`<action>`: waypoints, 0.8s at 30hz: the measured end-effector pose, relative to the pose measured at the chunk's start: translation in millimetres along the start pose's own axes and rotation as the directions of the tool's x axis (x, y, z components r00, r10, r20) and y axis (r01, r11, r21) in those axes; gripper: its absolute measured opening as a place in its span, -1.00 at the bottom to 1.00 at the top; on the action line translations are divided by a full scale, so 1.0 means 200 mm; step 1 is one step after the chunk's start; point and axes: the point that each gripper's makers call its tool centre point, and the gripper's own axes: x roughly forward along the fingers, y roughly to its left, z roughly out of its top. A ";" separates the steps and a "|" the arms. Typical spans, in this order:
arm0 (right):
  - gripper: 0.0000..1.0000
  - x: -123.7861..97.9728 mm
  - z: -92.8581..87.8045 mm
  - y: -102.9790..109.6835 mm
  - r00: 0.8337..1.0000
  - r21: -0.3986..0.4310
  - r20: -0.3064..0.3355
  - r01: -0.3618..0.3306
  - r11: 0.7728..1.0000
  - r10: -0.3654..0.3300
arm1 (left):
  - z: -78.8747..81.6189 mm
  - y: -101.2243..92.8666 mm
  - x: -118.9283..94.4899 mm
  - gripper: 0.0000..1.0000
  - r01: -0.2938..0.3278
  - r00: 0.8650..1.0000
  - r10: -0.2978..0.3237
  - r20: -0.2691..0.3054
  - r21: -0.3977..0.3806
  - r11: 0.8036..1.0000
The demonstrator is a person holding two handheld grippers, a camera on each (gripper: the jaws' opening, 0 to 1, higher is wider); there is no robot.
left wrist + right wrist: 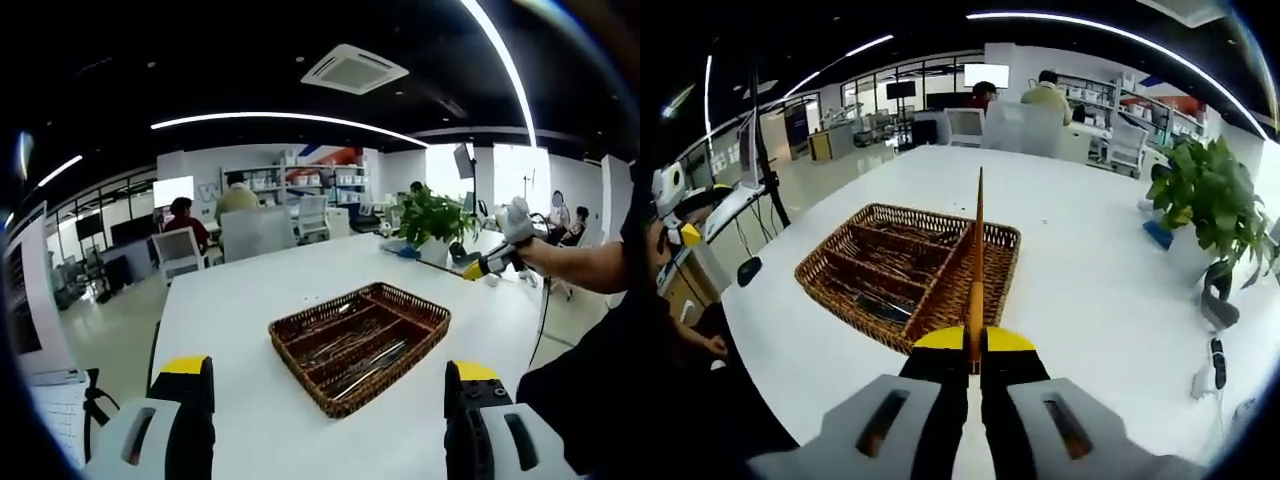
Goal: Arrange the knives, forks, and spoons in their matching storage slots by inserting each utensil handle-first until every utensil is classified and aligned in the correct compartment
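Observation:
A brown wicker basket (415,298) with three long slots stands on the white table (240,290), a little ahead of my left gripper (328,400), whose jaws are wide apart with nothing between them. Several metal utensils (352,350) lie in the slots. My right gripper (975,350) is shut on a slim orange-brown utensil (977,255) seen edge-on, pointing forward above the basket (930,215); its kind is unclear. In the left gripper view a gloved hand holds the right gripper (490,264) up at the right, beyond the basket.
A potted plant (1210,190) and a blue object (1158,235) stand at the table's far right, a power strip (1217,360) near its right edge. White chairs (180,250) and seated people are behind the table's far end. A tripod stands at the left.

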 end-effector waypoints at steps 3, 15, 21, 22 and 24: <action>-1.00 0.00 0.01 0.00 1.000 0.011 0.001 0.004 1.000 -0.004 | 0.00 0.00 0.00 0.99 0.001 1.000 -0.001 0.000 0.000 1.000; -1.00 0.07 0.02 -0.04 1.000 0.045 -0.023 0.022 0.999 -0.021 | 0.00 0.00 0.00 0.99 0.002 1.000 -0.002 0.001 -0.006 1.000; -1.00 0.11 0.04 -0.03 0.999 0.051 -0.034 0.024 0.998 -0.022 | -0.01 0.00 -0.01 0.99 0.000 1.000 0.000 0.004 -0.009 1.000; -1.00 0.12 0.04 -0.03 0.999 0.056 -0.037 0.027 0.998 -0.025 | -0.01 0.00 -0.01 0.99 0.000 1.000 0.000 0.004 -0.010 1.000; -1.00 0.13 0.05 -0.03 0.999 0.077 -0.045 0.030 0.997 -0.026 | -0.01 0.00 -0.01 0.99 -0.001 1.000 0.001 0.003 -0.011 1.000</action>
